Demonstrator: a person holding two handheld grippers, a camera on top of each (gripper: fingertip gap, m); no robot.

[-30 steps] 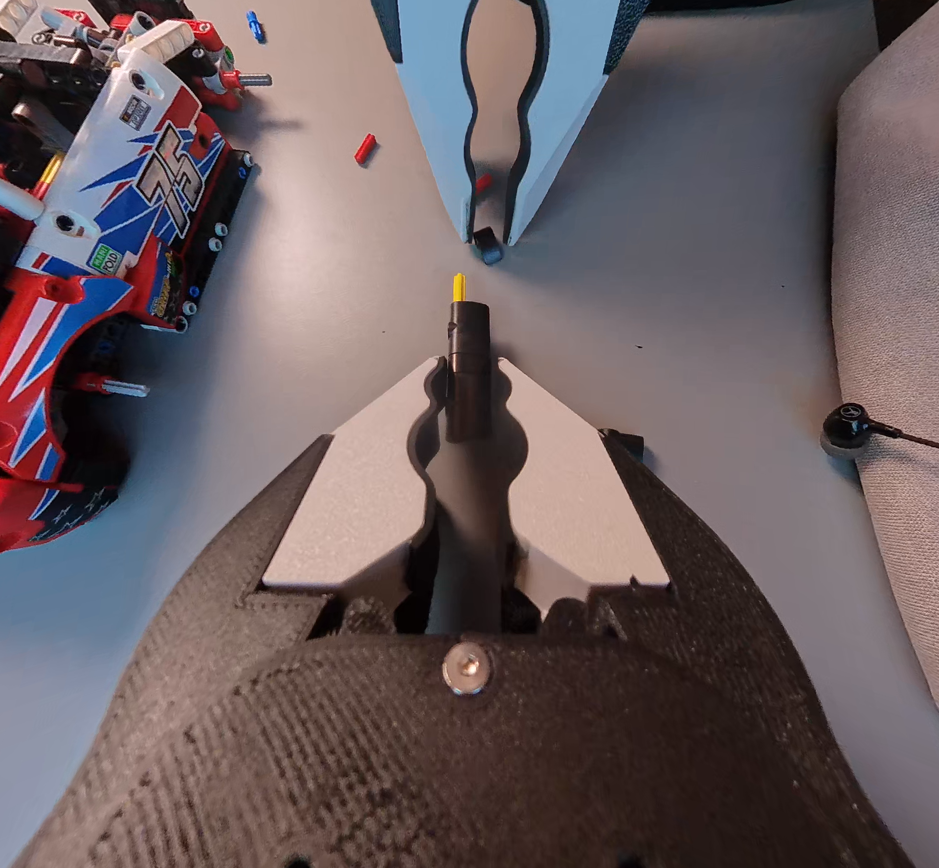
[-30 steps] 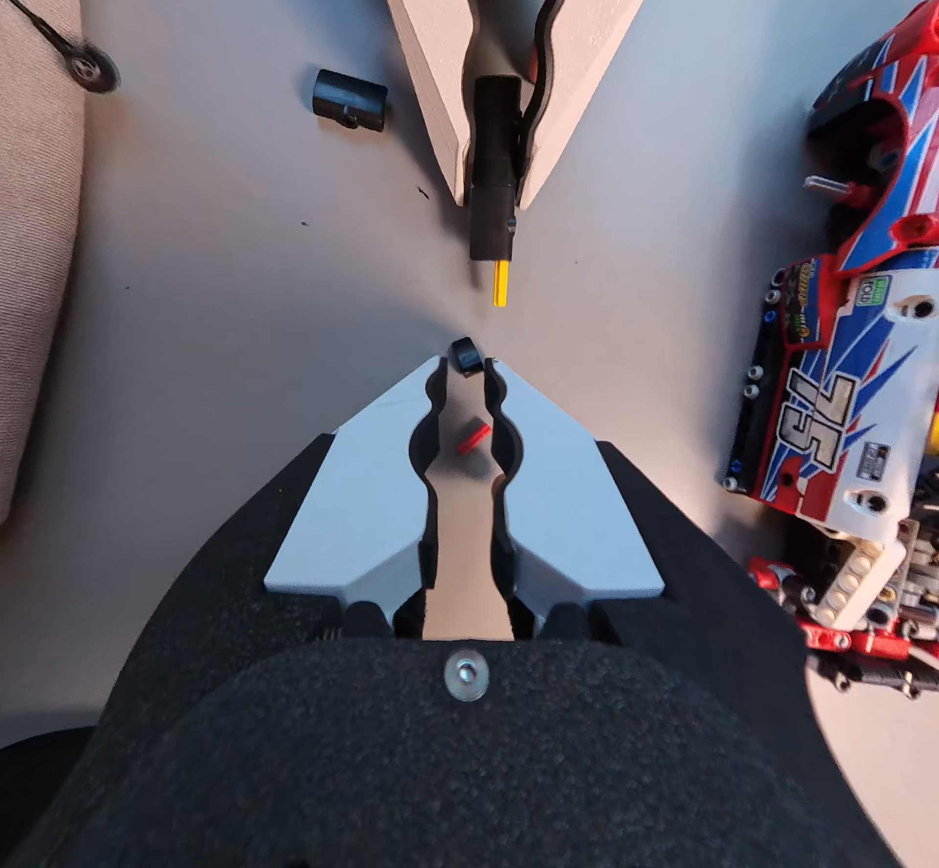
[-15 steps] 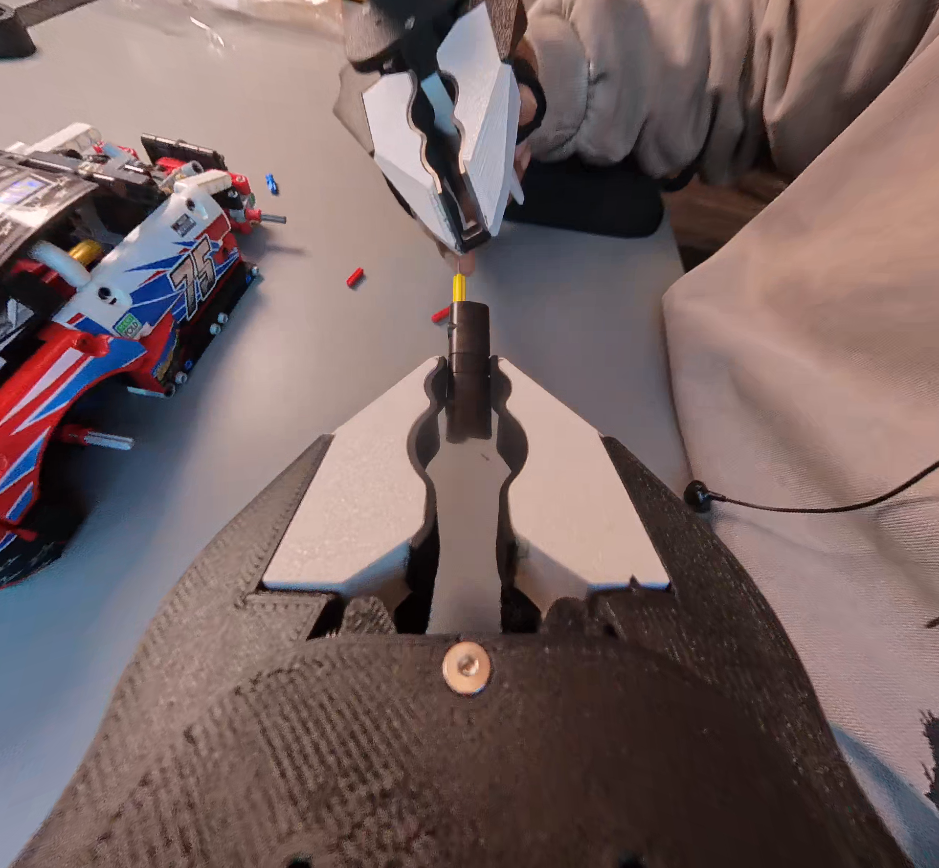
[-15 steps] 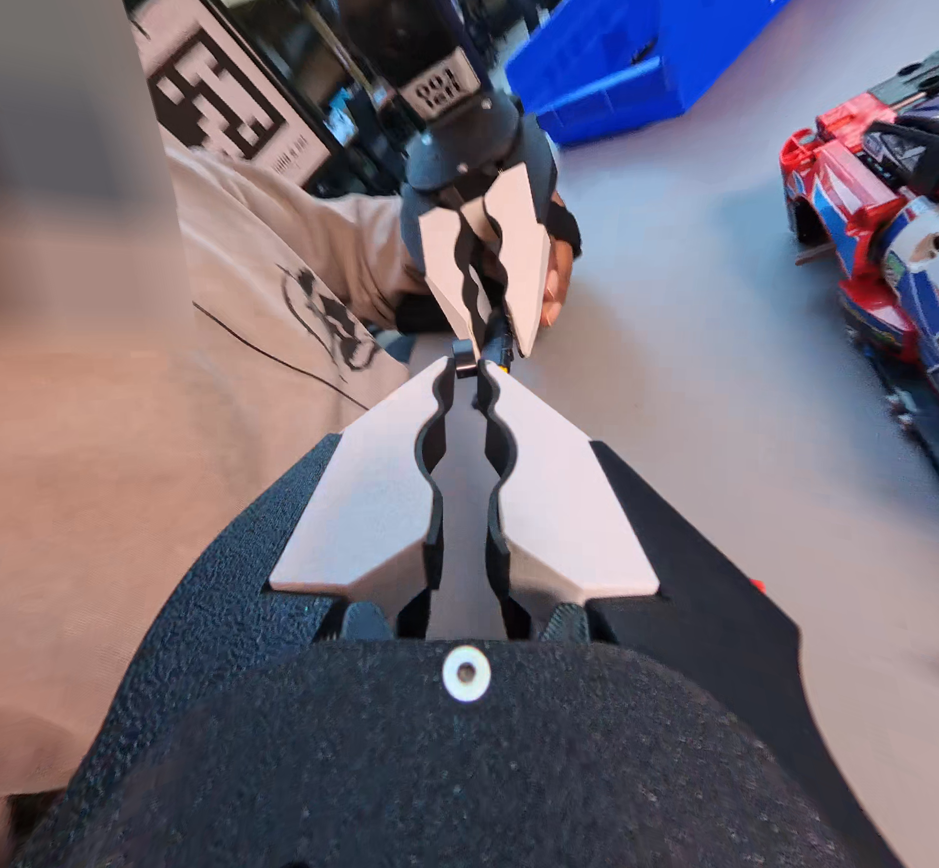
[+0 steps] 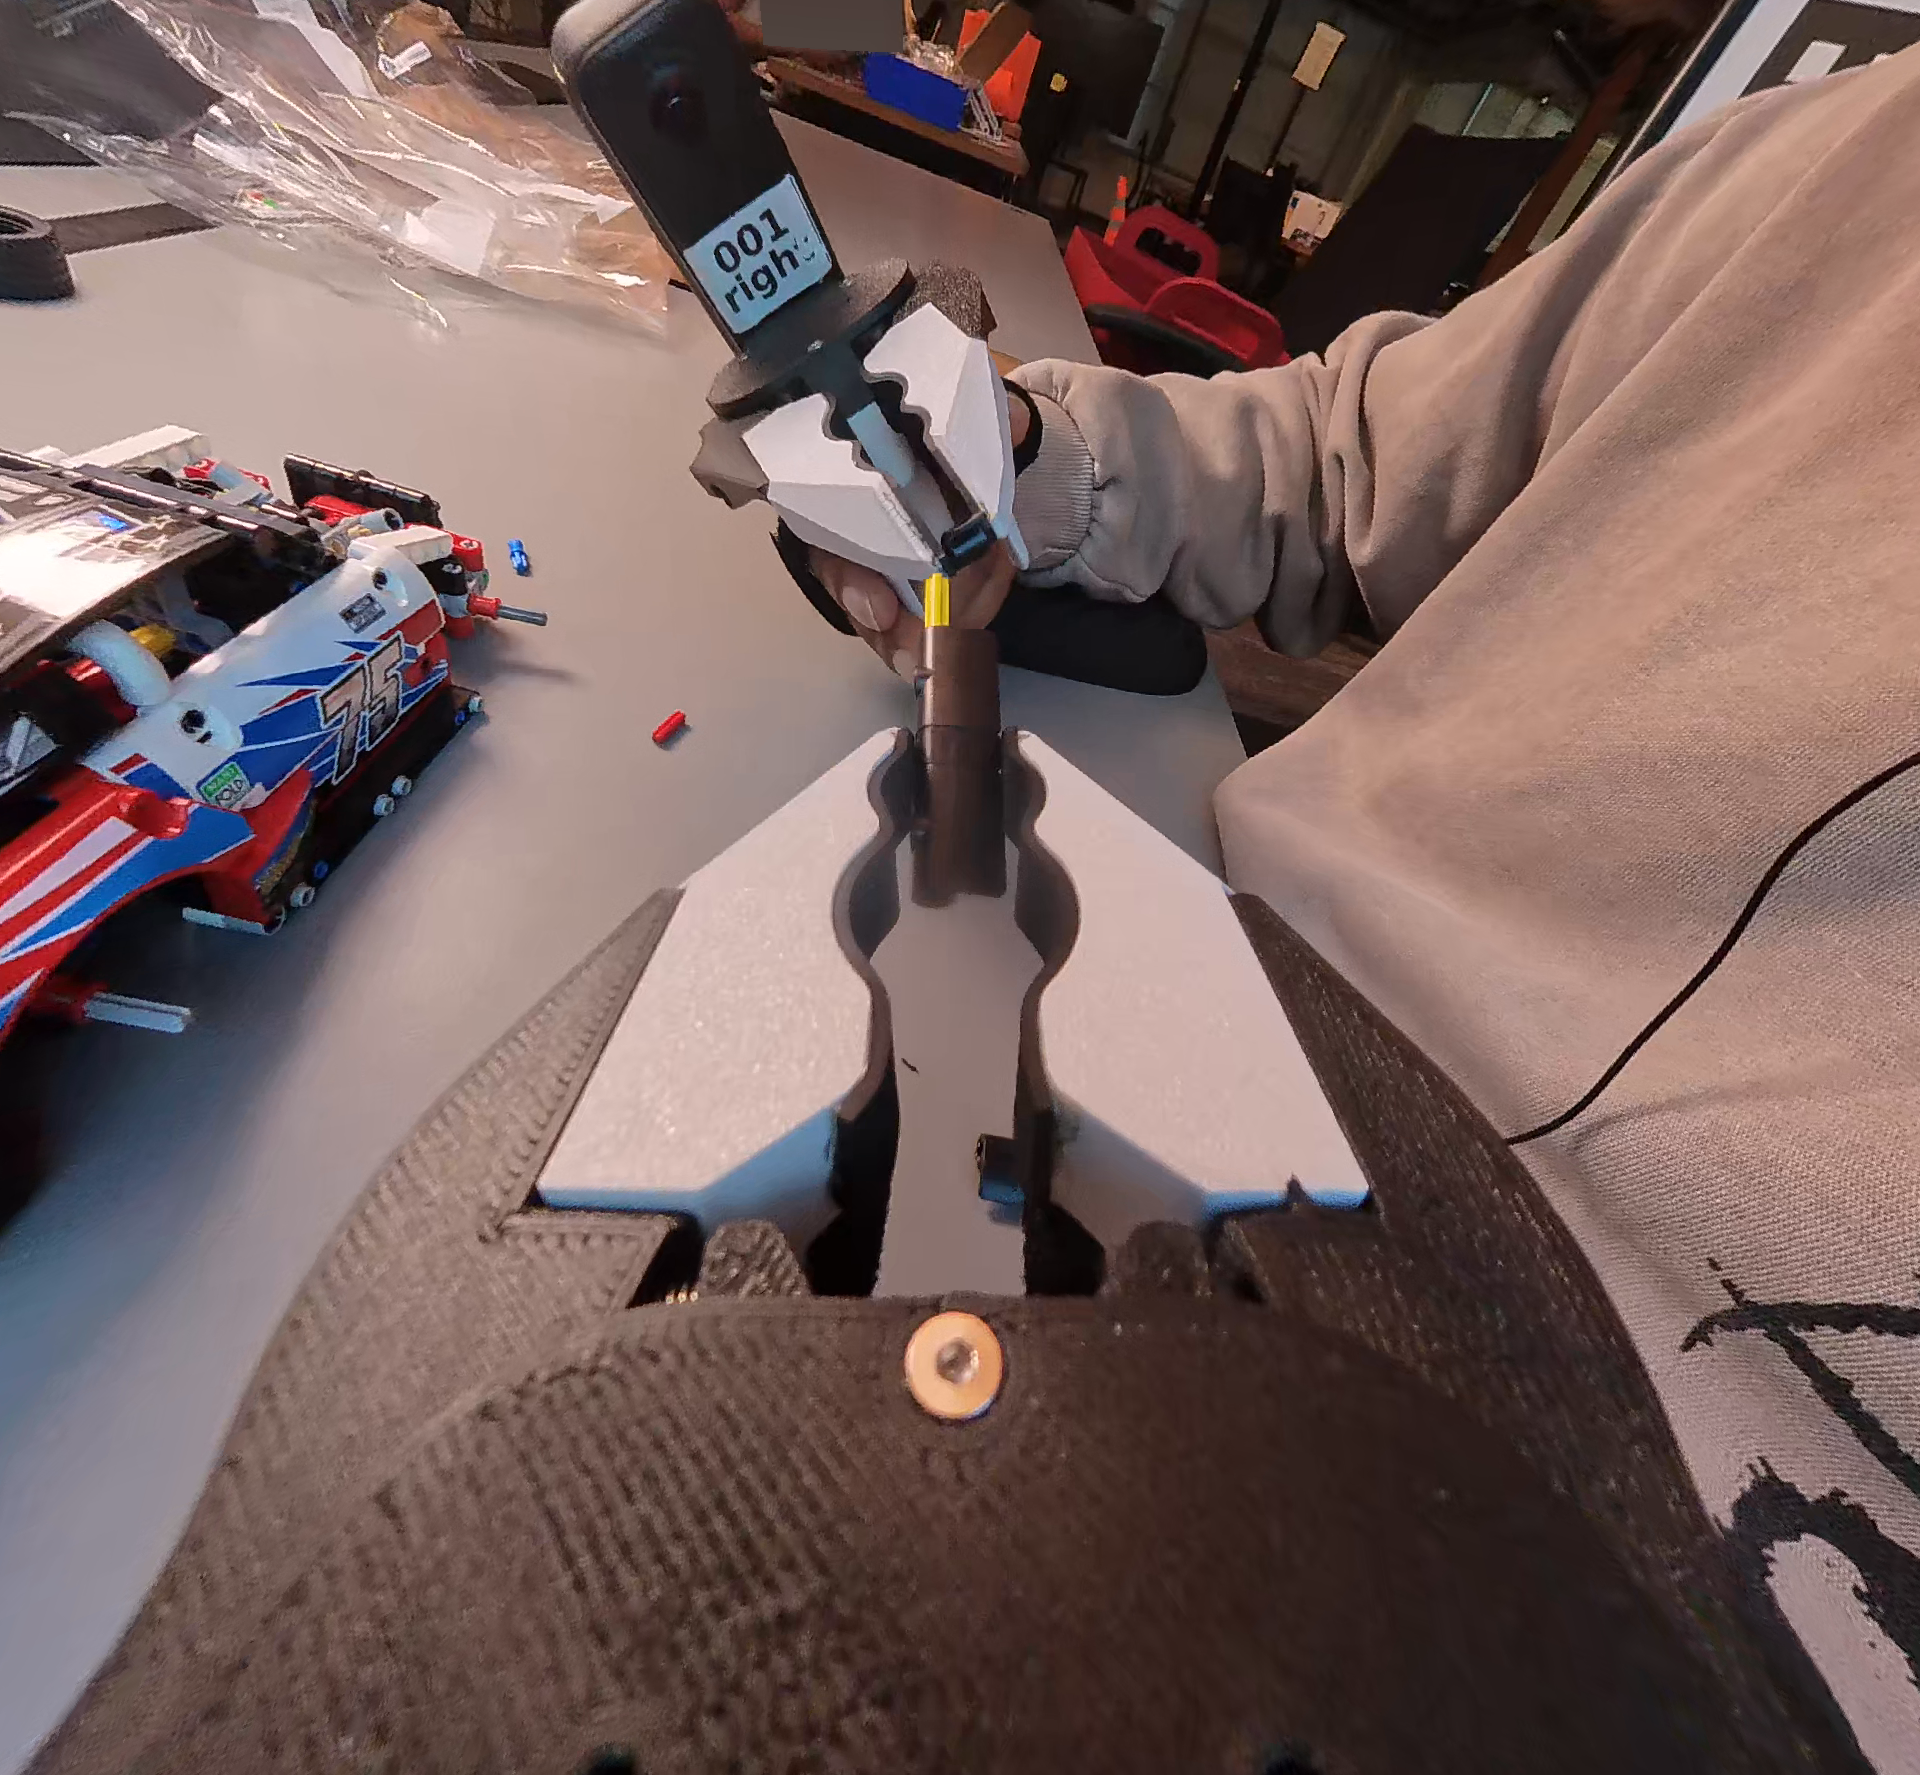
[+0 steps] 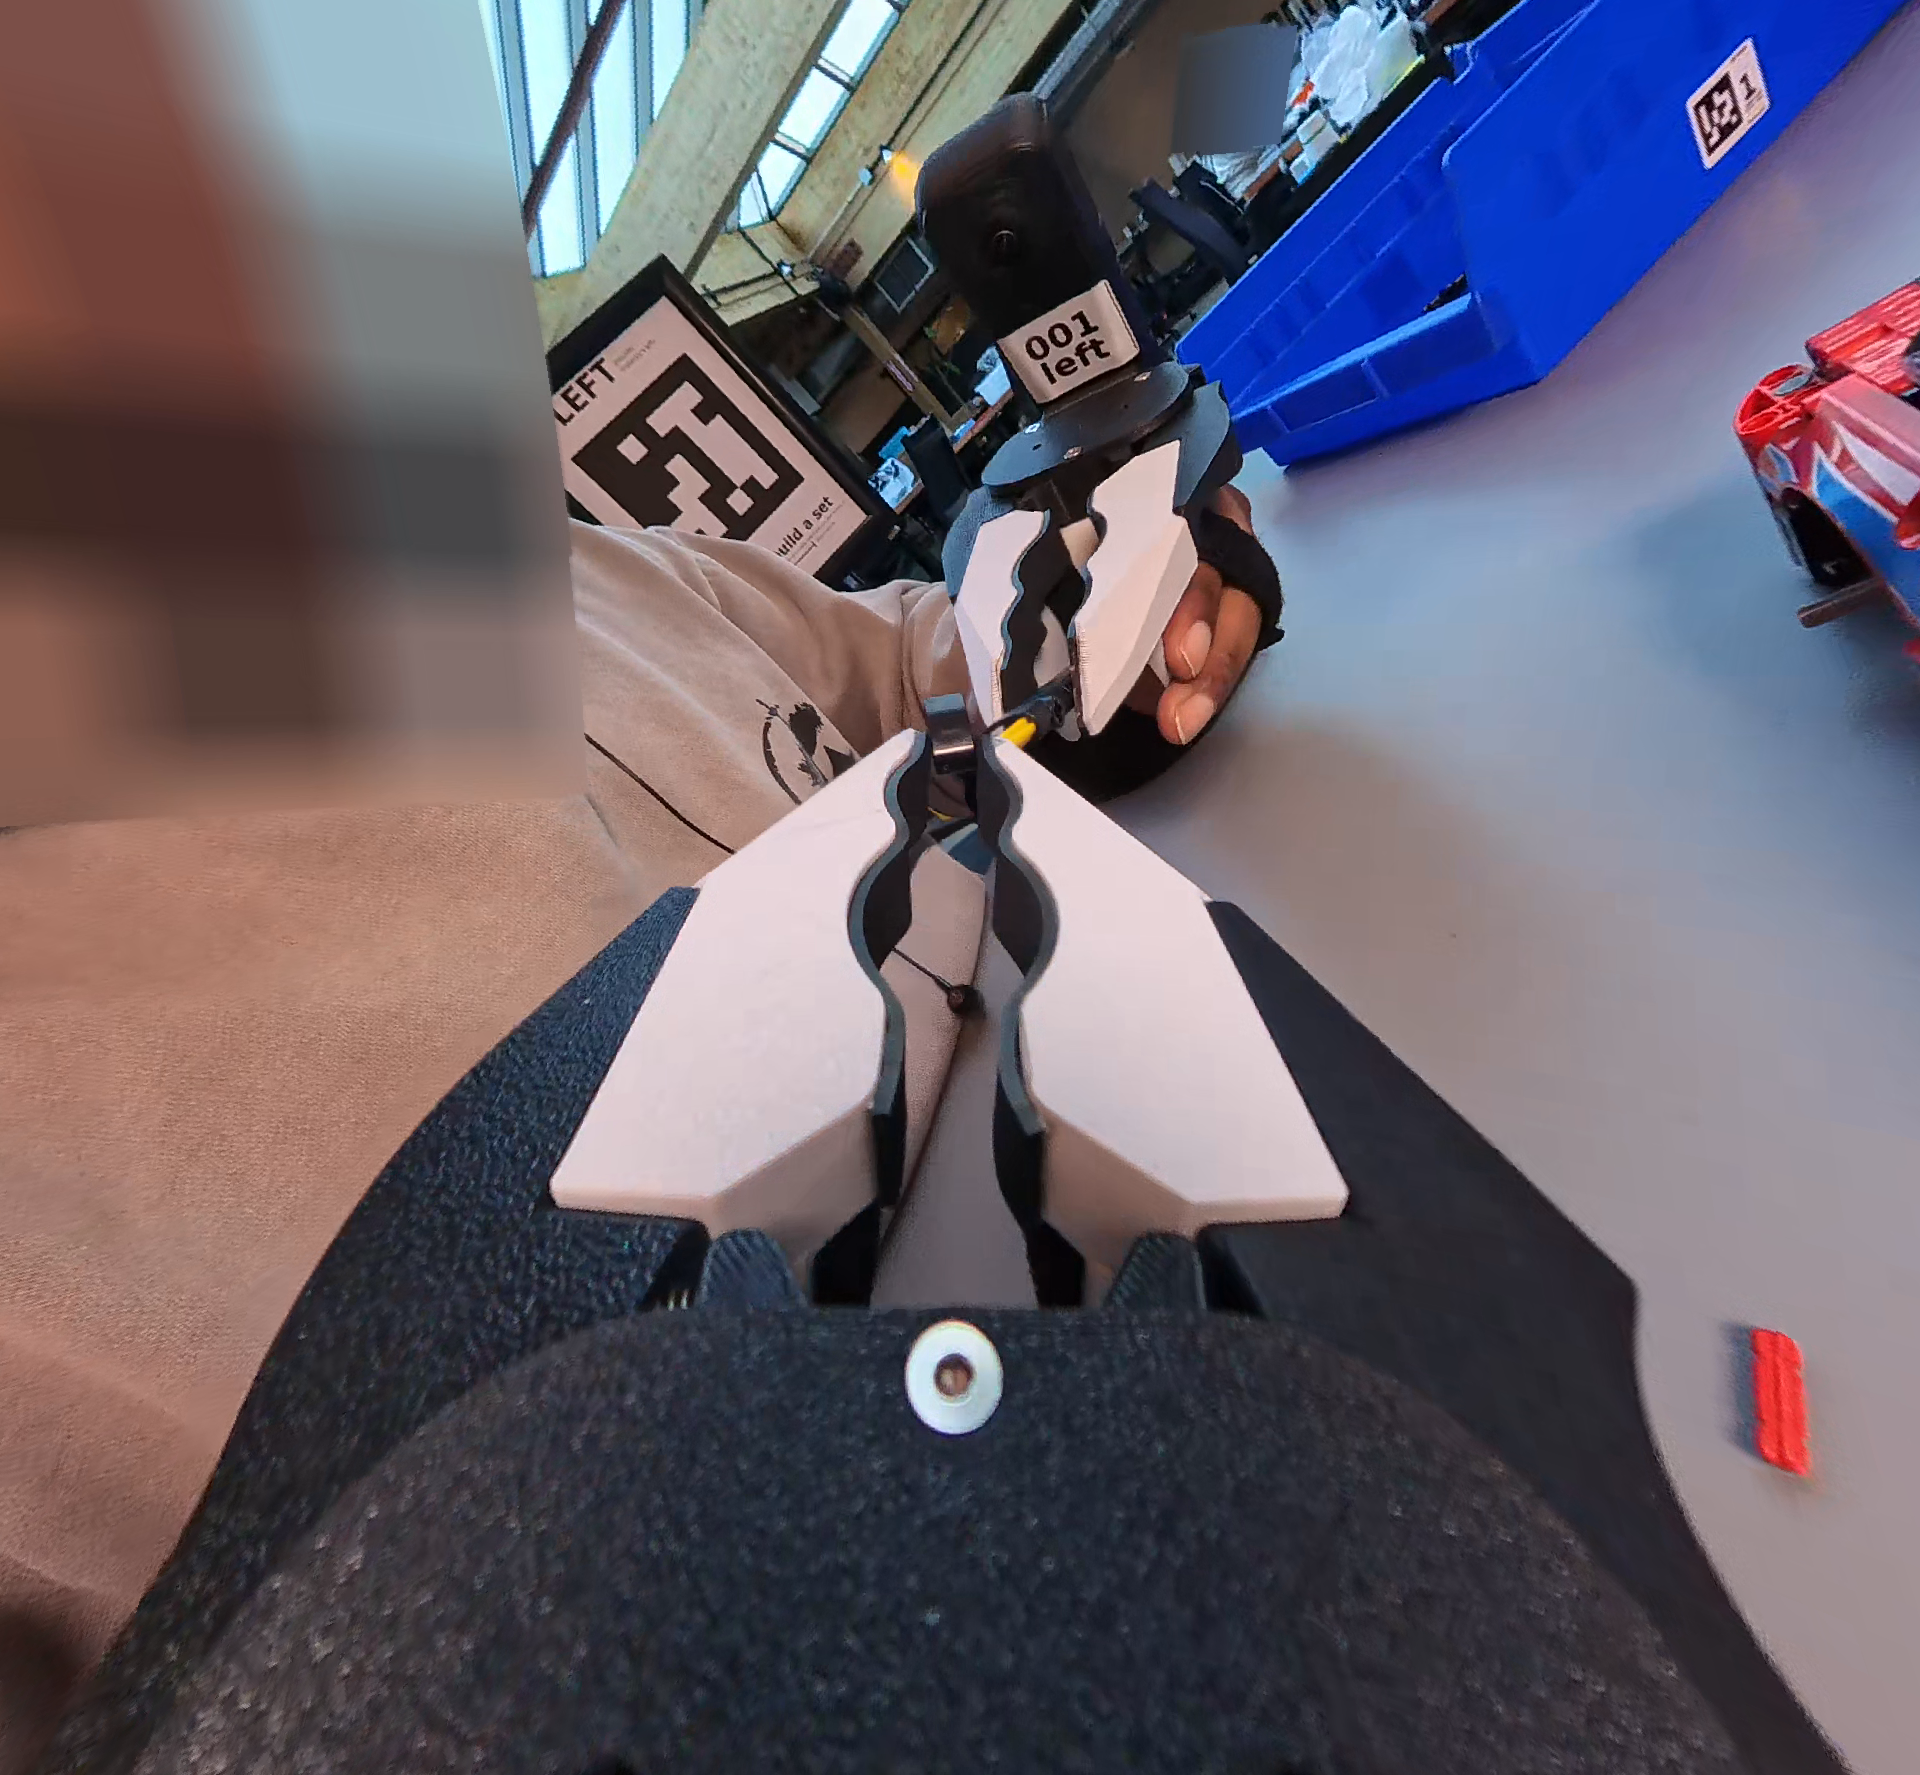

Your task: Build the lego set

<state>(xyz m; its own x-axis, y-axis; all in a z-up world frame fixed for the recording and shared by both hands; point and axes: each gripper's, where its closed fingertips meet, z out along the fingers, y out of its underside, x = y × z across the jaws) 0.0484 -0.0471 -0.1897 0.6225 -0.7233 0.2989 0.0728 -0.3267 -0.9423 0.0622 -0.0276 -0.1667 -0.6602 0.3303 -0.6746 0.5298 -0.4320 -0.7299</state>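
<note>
My left gripper (image 5: 958,738) is shut on a black cylinder piece (image 5: 958,749) with a yellow axle (image 5: 936,600) sticking out of its far end. My right gripper (image 6: 953,751) is shut on a small black bush (image 6: 949,738). In the left wrist view the right gripper (image 5: 961,549) holds the bush (image 5: 966,542) just above the yellow axle tip. In the right wrist view the left gripper (image 6: 1039,697) faces mine and the yellow axle (image 6: 1020,730) points at the bush. Both are held above the grey table (image 5: 623,437). The red, white and blue lego car (image 5: 187,738) stands at the left.
A loose red pin (image 5: 670,727) and a blue pin (image 5: 518,555) lie on the table near the car. Clear plastic bags (image 5: 343,156) lie at the back. A blue bin (image 6: 1621,208) stands far right; a red piece (image 6: 1779,1399) lies near my right gripper. A person's sleeve (image 5: 1558,478) is close on the right.
Both grippers have lifted off the table and tilted up toward each other. The right gripper picked the black bush off the table and has brought it to the tip of the yellow axle.
</note>
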